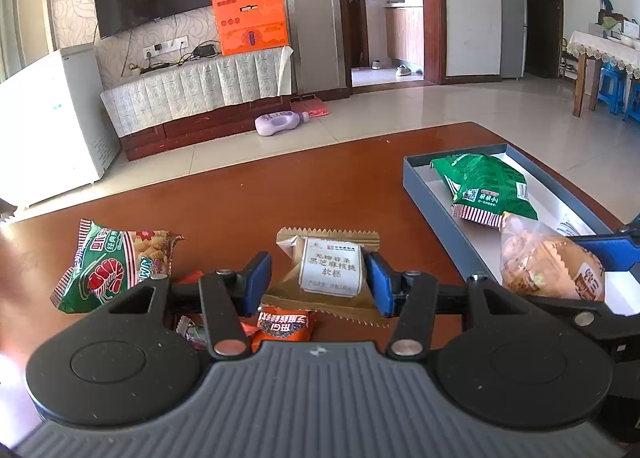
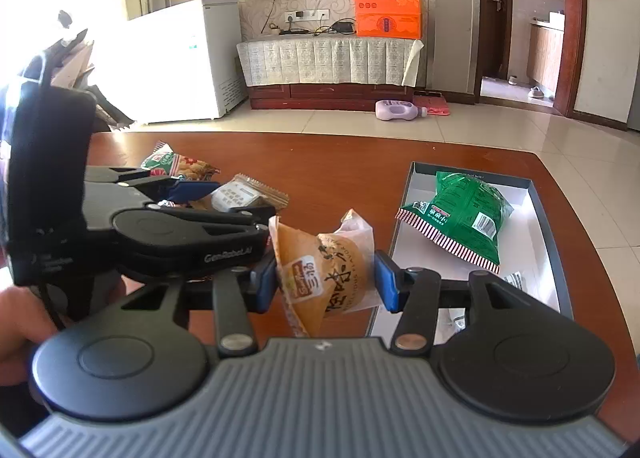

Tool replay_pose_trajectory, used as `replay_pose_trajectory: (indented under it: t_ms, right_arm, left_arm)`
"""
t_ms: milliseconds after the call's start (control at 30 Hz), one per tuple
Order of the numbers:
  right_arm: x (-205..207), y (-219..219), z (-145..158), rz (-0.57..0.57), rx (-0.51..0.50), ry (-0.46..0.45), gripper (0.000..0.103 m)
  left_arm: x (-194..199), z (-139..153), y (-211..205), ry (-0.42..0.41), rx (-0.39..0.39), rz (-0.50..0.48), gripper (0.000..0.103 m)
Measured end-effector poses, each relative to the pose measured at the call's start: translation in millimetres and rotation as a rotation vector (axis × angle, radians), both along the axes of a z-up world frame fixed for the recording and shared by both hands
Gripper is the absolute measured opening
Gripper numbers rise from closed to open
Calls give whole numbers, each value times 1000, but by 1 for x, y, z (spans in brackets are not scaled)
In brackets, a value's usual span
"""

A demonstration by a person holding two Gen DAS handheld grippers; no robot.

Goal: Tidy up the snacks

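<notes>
Bun sits clamped in the right gripper at the tray's 7 o'clock corner, while the left gripper closes on a cake packet on the table.

Both claws half-spread: left seemingly gripping, right clamped.

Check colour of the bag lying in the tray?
Green bag, red-and-white striped ends; clearest in the right wrist view.
</notes>
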State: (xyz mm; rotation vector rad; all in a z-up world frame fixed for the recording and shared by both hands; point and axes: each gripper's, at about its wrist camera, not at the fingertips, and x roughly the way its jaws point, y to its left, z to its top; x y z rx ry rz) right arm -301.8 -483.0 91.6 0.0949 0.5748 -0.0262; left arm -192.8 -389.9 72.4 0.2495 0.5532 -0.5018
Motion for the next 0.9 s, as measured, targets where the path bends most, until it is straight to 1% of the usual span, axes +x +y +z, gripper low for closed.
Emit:
replay_pose_trajectory:
  t_ms: [100,267,433,633,900]
  right_arm:
    - [-1,1,0,3,-1,2,53]
    - [1,5,-1,14,-7,11,53]
    - [1,5,0,13,-6,7,53]
    - [-2,-1,-3,4,-7,11,53]
    - [-6,-8,-2,-12,-4,9,53]
  left_arm:
    - [1,0,1,10,-7,6,59]
    - [1,1,2,0,4,7,59]
    - [2,2,2,1,-3,16,59]
    - [-2,4,-5,-13,-4,-8,59]
    - [-4,4,-16,-10,-15,-26,59]
